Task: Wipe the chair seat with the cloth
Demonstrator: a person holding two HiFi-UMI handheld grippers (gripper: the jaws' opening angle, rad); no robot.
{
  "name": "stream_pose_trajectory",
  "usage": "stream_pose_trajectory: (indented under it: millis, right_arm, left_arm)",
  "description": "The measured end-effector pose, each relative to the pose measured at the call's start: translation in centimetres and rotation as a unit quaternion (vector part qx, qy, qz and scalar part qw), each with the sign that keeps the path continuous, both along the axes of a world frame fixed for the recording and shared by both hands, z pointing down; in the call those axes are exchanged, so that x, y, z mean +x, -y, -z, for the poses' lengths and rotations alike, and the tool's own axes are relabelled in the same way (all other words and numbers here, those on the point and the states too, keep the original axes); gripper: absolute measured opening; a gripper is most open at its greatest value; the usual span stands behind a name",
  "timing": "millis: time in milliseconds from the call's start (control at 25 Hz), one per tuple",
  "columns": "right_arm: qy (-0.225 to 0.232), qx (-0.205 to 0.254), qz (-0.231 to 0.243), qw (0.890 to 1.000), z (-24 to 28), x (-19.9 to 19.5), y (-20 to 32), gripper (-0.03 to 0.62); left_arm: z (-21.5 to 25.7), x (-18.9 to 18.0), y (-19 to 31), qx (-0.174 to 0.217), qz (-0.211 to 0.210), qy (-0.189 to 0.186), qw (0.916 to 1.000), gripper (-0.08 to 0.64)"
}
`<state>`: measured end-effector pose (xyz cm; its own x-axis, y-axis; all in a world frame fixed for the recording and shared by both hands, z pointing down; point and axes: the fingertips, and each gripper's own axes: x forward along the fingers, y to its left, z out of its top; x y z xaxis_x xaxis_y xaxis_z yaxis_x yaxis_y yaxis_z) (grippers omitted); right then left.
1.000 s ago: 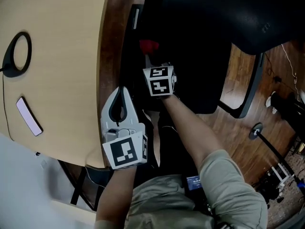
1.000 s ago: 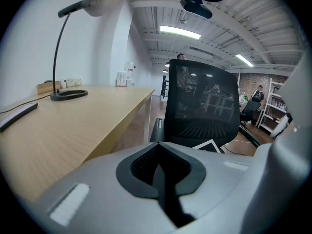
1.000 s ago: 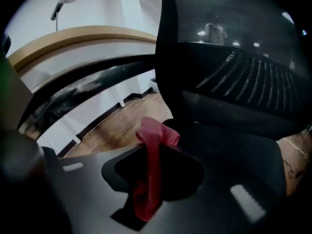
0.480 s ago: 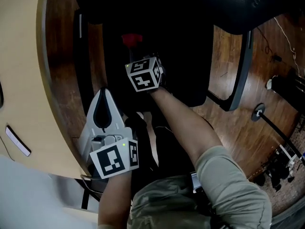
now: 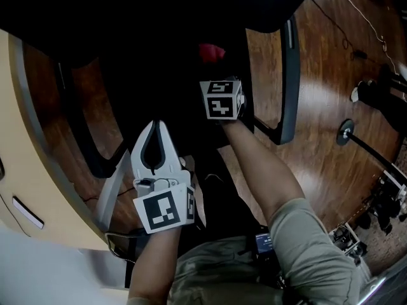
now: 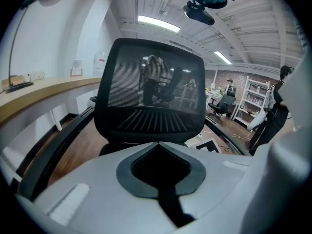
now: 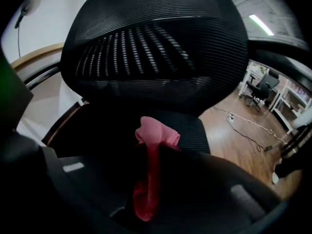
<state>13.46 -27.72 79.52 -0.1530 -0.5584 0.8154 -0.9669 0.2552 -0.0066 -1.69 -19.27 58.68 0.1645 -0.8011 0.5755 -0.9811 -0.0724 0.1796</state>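
In the head view, the right gripper [image 5: 214, 68] reaches out over the dark chair seat [image 5: 165, 49], its marker cube [image 5: 222, 98] facing up. A red cloth [image 5: 212, 52] pokes out just past its tip. The seat is too dark there to tell whether the cloth touches it. The left gripper [image 5: 154, 126] is pale and sits nearer the person, off to the left of the right one and short of the seat's front edge, with nothing in it. A black armrest [image 5: 289, 75] runs along the right side of the seat over the brown wooden floor [image 5: 331, 100], and the edge of a light desk [image 5: 19, 189] curves down the left side. In the left gripper view, the pale jaws meet at their tips with only a dark oval gap behind them and hold nothing. Past them stands the mesh backrest [image 6: 148, 96] of the chair, with the desk [image 6: 44, 94] along the left. In the right gripper view, the dark jaws are clamped on the cloth [image 7: 155, 133]. A red strip runs down between them and a pink bunch stands out beyond their tips, in front of the seat [image 7: 192, 130] and below the backrest [image 7: 156, 48].
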Motion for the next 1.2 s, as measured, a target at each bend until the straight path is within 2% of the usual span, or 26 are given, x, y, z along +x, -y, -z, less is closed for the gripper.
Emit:
stream_pose_trajectory:
  millis: [160,280,400,640,760,840,1000,1120,1200]
  right_arm:
    - [-0.024,-0.008,-0.076,0.997,-0.3,6.7,-0.9,0.078]
    - [-0.032,-0.019,-0.126,0.991,-0.9,10.2,-1.9,0.078]
    - [-0.033,-0.025,-0.143,0.989,-1.5,11.0,-2.5,0.078]
    - [-0.038,-0.011,-0.131,0.991,-1.1,9.8,-2.1,0.078]
    - [-0.024,0.003,-0.114,0.993,0.5,6.3,-2.1,0.078]
    - [-0.002,0.011,-0.089,0.996,1.5,2.1,-2.3,0.078]
    - [0.056,0.021,0.006,0.998,3.5,-9.2,-4.3,0.078]
    - [0.092,0.013,0.082,0.992,4.1,-17.3,-7.3,0.077]
    - [0.099,0.002,0.127,0.987,3.9,-21.5,-9.7,0.077]
  left_arm:
    - [-0.4,3.0,0.3,-0.002,-0.034,-0.007,0.9994,0.006]
    - [-0.6,4.1,0.2,-0.003,-0.054,-0.009,0.9985,0.006]
    - [-1.2,3.9,0.1,-0.008,-0.058,-0.007,0.9982,0.006]
    - [-2.2,1.8,-0.9,-0.019,-0.032,-0.012,0.9992,0.006]
    - [-1.5,-0.8,-1.7,-0.017,-0.008,-0.015,0.9997,0.006]
    - [-0.7,-3.3,-2.2,-0.012,0.011,-0.012,0.9998,0.006]
    - [1.0,-8.7,-3.6,0.004,0.053,0.004,0.9986,0.006]
    - [1.7,-12.7,-5.3,0.012,0.083,0.012,0.9964,0.006]
    - [1.9,-14.9,-6.7,0.014,0.097,0.012,0.9951,0.006]
